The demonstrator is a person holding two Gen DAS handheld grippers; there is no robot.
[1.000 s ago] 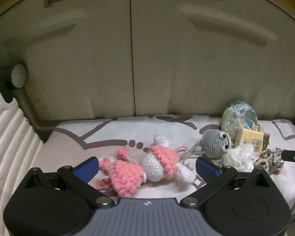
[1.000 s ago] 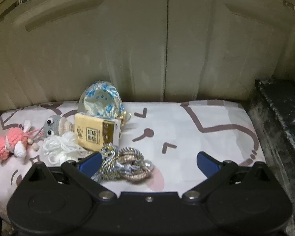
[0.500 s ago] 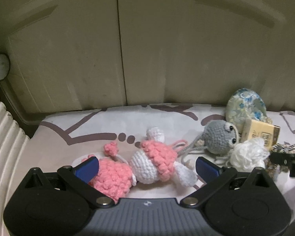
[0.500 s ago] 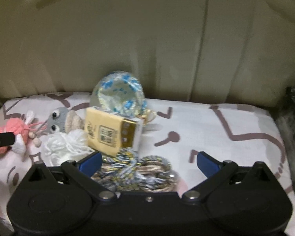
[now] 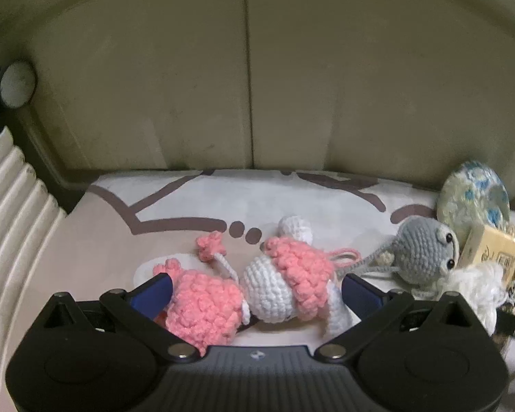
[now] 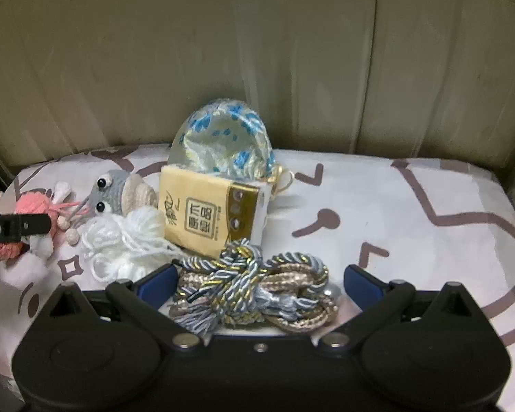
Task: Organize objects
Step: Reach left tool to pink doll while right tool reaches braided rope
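Cream cabinet doors (image 5: 189,86) back a patterned cloth (image 6: 377,206); only the right view shows the spread right claw (image 6: 257,279) flanking braided cord (image 6: 254,292), while the spread left claw (image 5: 257,290) flanks a pink crochet doll (image 5: 257,292).

Soft yarn and shiny cord on a printed cloth

The pink-and-white crocheted doll (image 5: 285,285) and grey crocheted mouse (image 5: 422,254) are nubbly matt yarn; the white yarn bundle (image 6: 127,240) is fluffy. The twisted blue-and-gold cord (image 6: 254,295) glints, the blue-flowered satin pouch (image 6: 223,140) shines, the yellow paper packet (image 6: 209,216) looks smooth, and the patterned bedsheet (image 6: 395,213) is matt cloth.
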